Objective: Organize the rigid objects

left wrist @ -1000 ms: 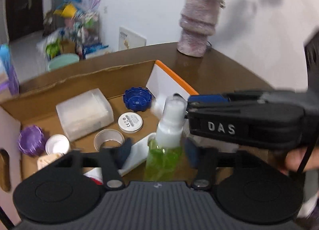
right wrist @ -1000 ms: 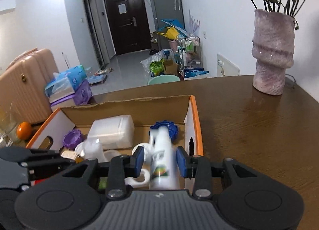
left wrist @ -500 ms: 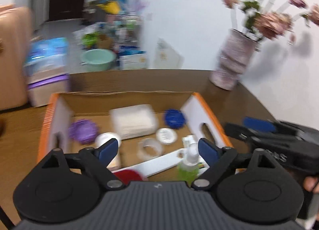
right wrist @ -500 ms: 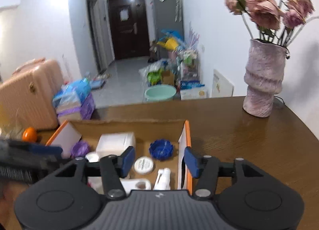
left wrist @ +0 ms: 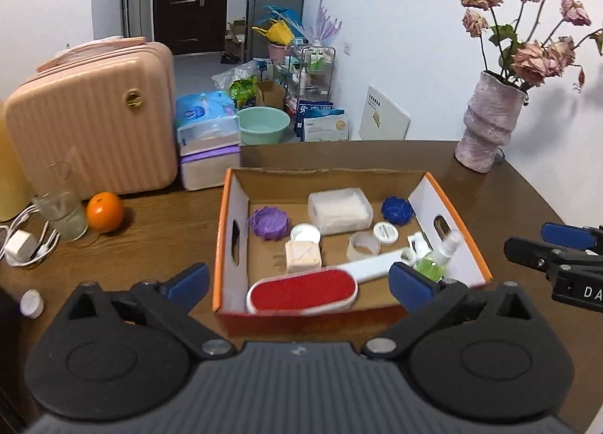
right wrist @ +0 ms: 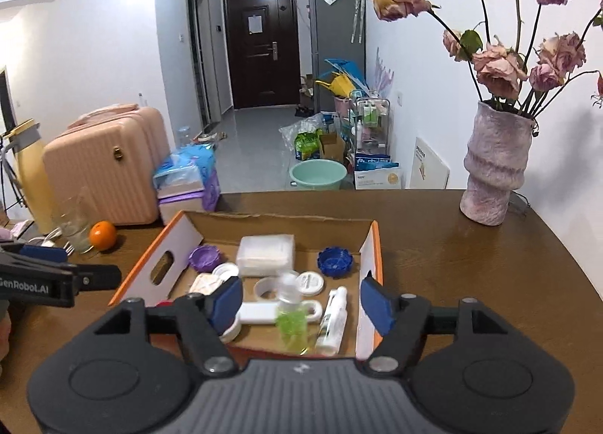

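Since a second ago both bottles have left the claws and now lie in the cardboard box (left wrist: 225, 230); the green spray bottle (left wrist: 433, 260), blurred and perhaps not yet settled, sits at the near right corner, and the white bottle (right wrist: 333, 321) lies on its side just beside it, against the right wall; both claws have pulled back and upward from the box. The left claw (left wrist: 297, 279) has just been opening and its jaws stand wide apart with nothing between them; the right claw (right wrist: 299, 300) has likewise been opening, jaws apart and empty, the bottles merely seen through the gap.

The step in hand reads as the retreat after release; done well, it means backing clear without clipping the box wall or the red lint brush (left wrist: 303, 289) lying at the front. Around the bottles lie the clear lidded case (left wrist: 339, 210), blue cap (left wrist: 396, 210) and purple cap (left wrist: 268, 222). Out on the bench (left wrist: 150, 245), a small white cap (left wrist: 31, 302) sits well apart to the left, likely the next pick; the orange (left wrist: 104, 211) and glass (left wrist: 66, 213) probably stay.
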